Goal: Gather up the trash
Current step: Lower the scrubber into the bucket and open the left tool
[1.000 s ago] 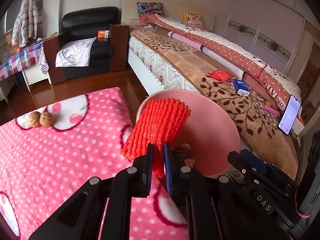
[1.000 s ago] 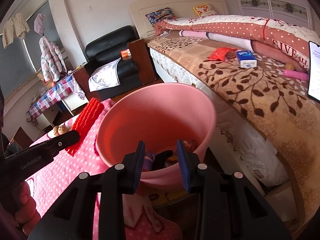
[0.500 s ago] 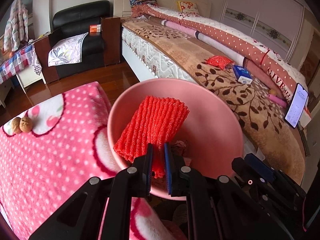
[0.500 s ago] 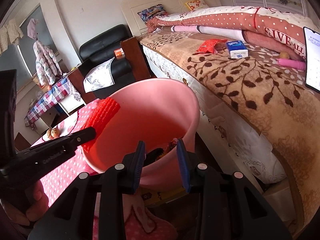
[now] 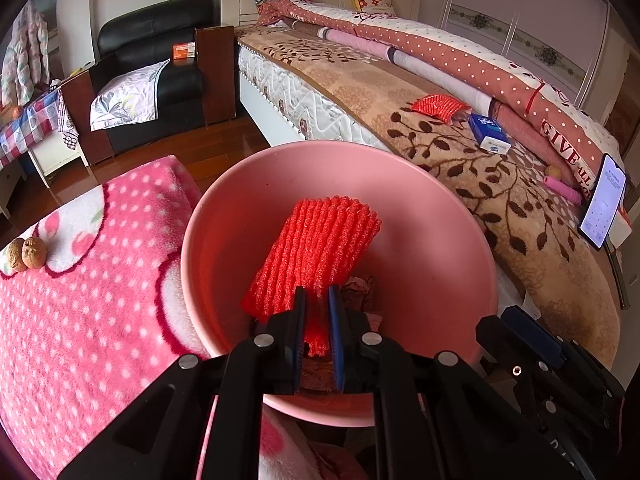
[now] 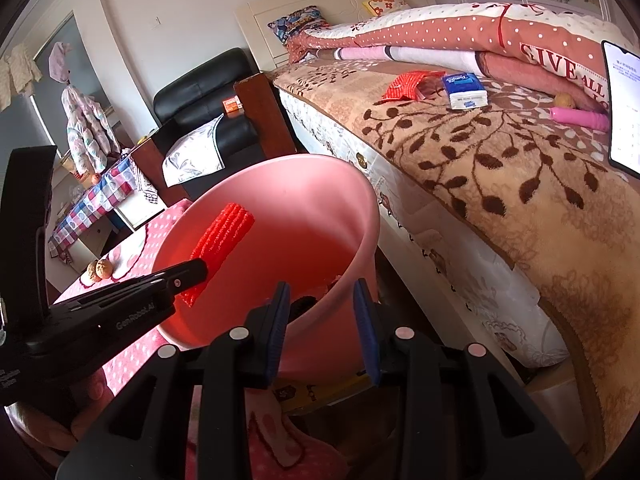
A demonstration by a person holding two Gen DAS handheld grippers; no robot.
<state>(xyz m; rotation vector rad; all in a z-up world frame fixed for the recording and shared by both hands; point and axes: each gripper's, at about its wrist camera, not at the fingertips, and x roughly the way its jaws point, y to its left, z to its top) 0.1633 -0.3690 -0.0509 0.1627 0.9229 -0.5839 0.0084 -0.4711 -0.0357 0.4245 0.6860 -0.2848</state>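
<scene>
Bedroom with a leaf-patterned bed [image 5: 460, 160] beside a pink polka-dot blanket [image 5: 80, 320]: we hold the left gripper [image 5: 317, 316] over the mouth of the pink bin [image 5: 440, 264], its fingers clamped on a ribbed red foam net [image 5: 320, 248] that hangs inside the rim. Our right gripper [image 6: 322, 320] straddles the bin's near wall [image 6: 352, 264], one finger inside and one outside; whether it actually presses the wall we cannot tell. Scraps lie at the bin's bottom. Two walnuts [image 5: 24, 254] sit on the blanket; a red wrapper [image 6: 408, 84] and a blue tissue pack [image 6: 466, 90] lie on the bed.
</scene>
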